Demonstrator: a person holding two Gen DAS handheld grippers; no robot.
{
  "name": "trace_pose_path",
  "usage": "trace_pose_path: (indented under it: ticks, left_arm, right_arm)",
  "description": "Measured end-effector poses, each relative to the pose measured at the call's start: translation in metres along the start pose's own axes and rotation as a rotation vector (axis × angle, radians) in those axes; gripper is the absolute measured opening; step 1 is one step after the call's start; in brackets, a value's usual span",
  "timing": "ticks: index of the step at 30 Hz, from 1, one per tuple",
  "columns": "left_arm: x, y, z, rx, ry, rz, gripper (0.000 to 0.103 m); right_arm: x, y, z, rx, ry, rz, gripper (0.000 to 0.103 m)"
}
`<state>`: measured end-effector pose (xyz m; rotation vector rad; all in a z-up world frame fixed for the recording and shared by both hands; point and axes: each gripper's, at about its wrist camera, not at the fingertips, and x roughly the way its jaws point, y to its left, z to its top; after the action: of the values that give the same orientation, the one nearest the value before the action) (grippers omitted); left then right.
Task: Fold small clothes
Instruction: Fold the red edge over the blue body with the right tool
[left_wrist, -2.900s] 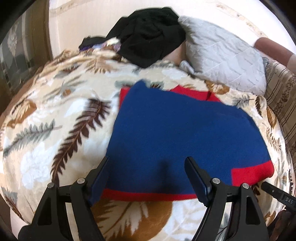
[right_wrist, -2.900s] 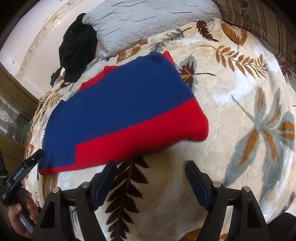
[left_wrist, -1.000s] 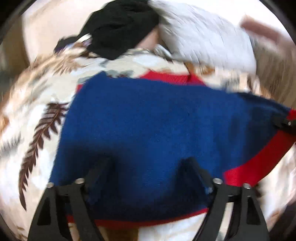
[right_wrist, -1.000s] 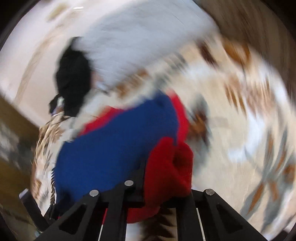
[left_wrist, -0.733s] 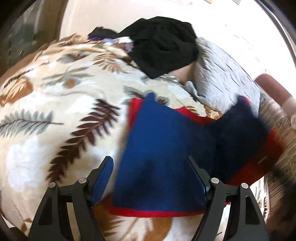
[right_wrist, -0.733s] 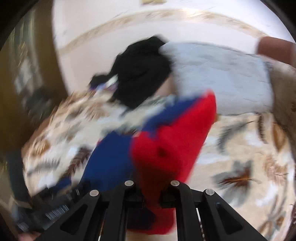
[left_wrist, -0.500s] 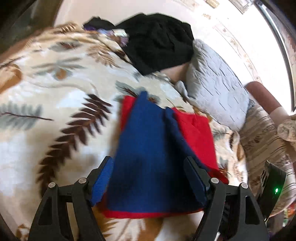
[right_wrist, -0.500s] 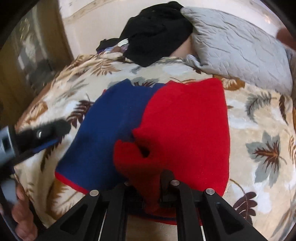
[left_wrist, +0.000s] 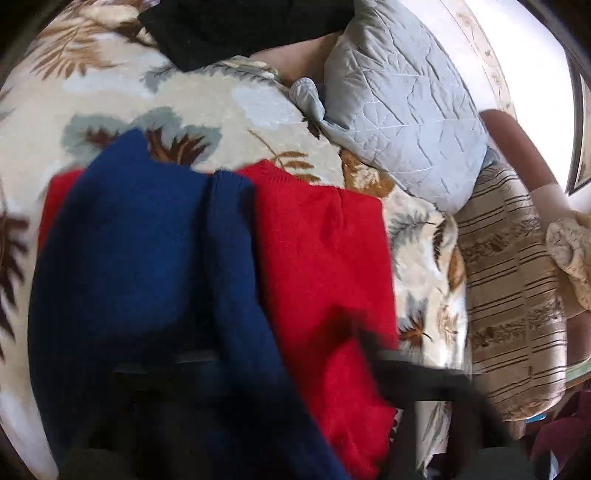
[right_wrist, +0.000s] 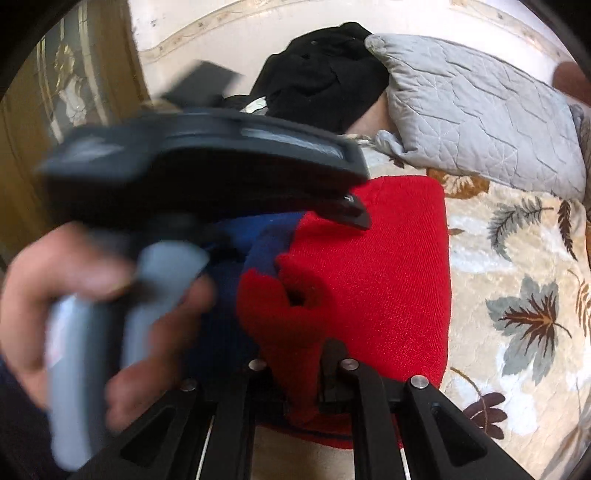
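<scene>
Right wrist view: the red and blue sweater (right_wrist: 388, 266) lies on the leafy blanket (right_wrist: 517, 295) of the bed, just in front of the grey pillow (right_wrist: 480, 114). One side is folded over, so the red part sits on top of the blue part. I think the fold across the middle is the step in hand, and it looks almost laid down.

The right gripper (right_wrist: 301, 391) is clenched on a bunched bit of red cloth at the edge far from the pillow. The cloth sticks up between its fingers (right_wrist: 332, 373). The left hand (right_wrist: 92, 295) is blurry and close to the camera, on the blue side of the sweater.

In the left wrist view the left gripper (left_wrist: 258, 376) is a dark blur over the sweater, at the end far from the pillow. Its jaws are closing, with blue cloth between them, but I cannot tell if they press on it.

Next, I think the right fingers should let go and the fold should be patted flat.
</scene>
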<state>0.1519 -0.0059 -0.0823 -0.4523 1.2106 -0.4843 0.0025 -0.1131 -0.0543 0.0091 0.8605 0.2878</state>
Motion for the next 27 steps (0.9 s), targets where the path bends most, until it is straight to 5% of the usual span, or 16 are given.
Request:
trace_pose_path:
  ticks: [2, 4, 6, 8, 11, 13, 18, 21, 26, 27]
  left_arm:
    - [-0.024, -0.009, 0.003, 0.04, -0.075, -0.053, 0.017]
    - [-0.064, -0.022, -0.004, 0.181, -0.214, -0.069, 0.017]
    - [-0.093, -0.023, -0.018, 0.285, -0.313, -0.017, 0.017]
    - [-0.093, 0.002, -0.02, 0.272, -0.315, 0.042, 0.018]
    - [-0.046, 0.078, -0.018, 0.048, -0.101, 0.134, 0.023]
    - [-0.053, 0.089, -0.023, 0.021, -0.147, 0.056, 0.025]
    - [-0.067, 0.07, -0.012, 0.081, -0.232, 0.156, 0.034]
    - [-0.066, 0.069, -0.002, 0.092, -0.217, 0.141, 0.013]
    - [-0.09, 0.057, -0.012, 0.169, -0.37, 0.146, 0.013]
    - [-0.081, 0.068, -0.009, 0.146, -0.335, 0.184, 0.013]
  right_arm:
    - [-0.008, 0.004, 0.002, -0.011, -0.02, 0.006, 0.01]
    - [-0.023, 0.014, 0.011, -0.029, -0.076, 0.036, 0.01]
    - [-0.033, 0.031, 0.018, -0.061, -0.112, 0.073, 0.01]
    - [-0.02, 0.049, 0.016, -0.087, -0.087, 0.101, 0.01]
    - [0.036, 0.058, -0.001, -0.061, 0.085, 0.123, 0.01]
    - [0.038, 0.067, -0.011, -0.099, 0.07, 0.095, 0.01]
    - [0.028, 0.064, 0.001, -0.079, 0.076, 0.112, 0.01]
    - [0.02, 0.069, -0.002, -0.087, 0.052, 0.105, 0.01]
    - [-0.006, 0.088, 0.003, -0.116, -0.024, 0.136, 0.01]
    - [-0.001, 0.093, 0.001, -0.127, -0.015, 0.14, 0.012]
